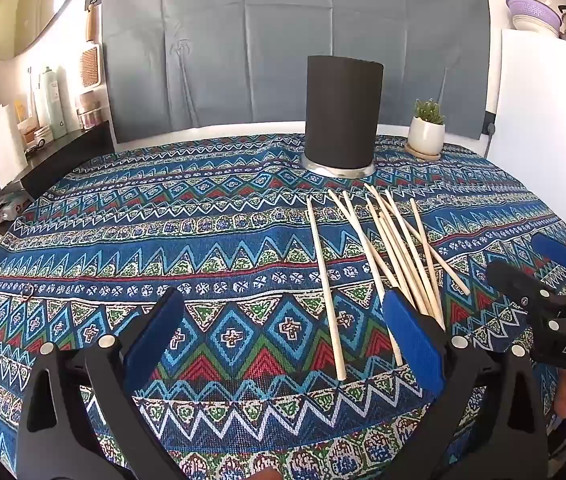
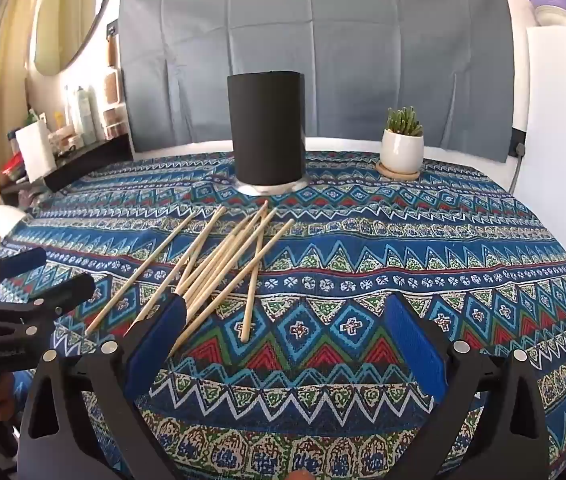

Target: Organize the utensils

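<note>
Several pale wooden chopsticks [image 1: 401, 258] lie in a loose, crossed pile on the patterned tablecloth [image 1: 203, 240]. Behind them stands a tall black utensil holder [image 1: 343, 116] on a silver base. My left gripper [image 1: 283, 300] hovers open over the cloth, and its right pad overlaps the near ends of the pile. In the right wrist view the chopsticks [image 2: 223, 252] lie front left of the holder [image 2: 267, 128]. My right gripper [image 2: 287, 304] is open with only one stick's near end between its fingers, which do not touch it. Each view shows the other gripper [image 1: 531, 264] [image 2: 49, 276] at its edge.
A small succulent in a white pot [image 1: 427, 136] [image 2: 401, 152] sits on a wooden coaster right of the holder. A dark shelf with bottles and boxes [image 1: 43, 120] runs along the left. A white cabinet [image 1: 543, 128] stands at the right, and a grey cloth [image 1: 283, 40] hangs behind.
</note>
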`<state>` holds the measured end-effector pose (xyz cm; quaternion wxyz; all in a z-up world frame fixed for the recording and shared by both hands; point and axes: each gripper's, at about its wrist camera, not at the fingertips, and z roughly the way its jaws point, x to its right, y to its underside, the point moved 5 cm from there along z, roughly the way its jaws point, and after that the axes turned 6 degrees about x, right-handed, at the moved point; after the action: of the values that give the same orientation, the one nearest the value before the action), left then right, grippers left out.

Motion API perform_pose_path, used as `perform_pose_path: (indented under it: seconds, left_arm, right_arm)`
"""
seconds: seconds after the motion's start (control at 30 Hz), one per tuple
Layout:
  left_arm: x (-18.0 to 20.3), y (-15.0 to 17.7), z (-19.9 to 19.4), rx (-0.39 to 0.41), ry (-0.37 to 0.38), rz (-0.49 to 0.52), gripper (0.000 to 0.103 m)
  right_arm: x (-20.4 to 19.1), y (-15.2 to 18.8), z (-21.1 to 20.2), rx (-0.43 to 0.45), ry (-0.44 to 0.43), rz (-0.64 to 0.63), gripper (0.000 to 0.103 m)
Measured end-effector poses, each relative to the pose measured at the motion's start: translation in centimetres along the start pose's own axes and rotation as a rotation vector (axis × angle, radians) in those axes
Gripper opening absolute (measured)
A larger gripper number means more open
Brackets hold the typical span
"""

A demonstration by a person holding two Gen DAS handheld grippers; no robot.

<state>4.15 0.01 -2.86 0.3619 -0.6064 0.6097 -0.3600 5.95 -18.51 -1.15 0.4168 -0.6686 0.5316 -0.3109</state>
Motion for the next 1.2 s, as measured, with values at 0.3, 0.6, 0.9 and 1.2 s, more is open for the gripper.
perform_pose_path:
  seconds: [0.3,0.6,0.9,1.2]
  left_arm:
    - [0.08,-0.02,0.07,-0.001,-0.003,0.002,0.097]
    - [0.61,-0.14,0.09,-0.004,0.003,0.003,0.097]
    - [0.52,0.07,0.32,-0.005,0.006,0.002,0.097]
    - [0.72,0.2,0.33,-0.006,0.003,0.014,0.097]
  right_arm:
    - [-0.09,0.03,0.08,0.0,0.004,-0.003,0.095]
    - [-0.2,0.06,0.15,-0.006,0.01,-0.005,0.095]
    - [-0.21,0.08,0.25,-0.011,0.004,-0.009,0.095]
    - [-0.23,0.08,0.26,-0.011,0.004,-0.011,0.095]
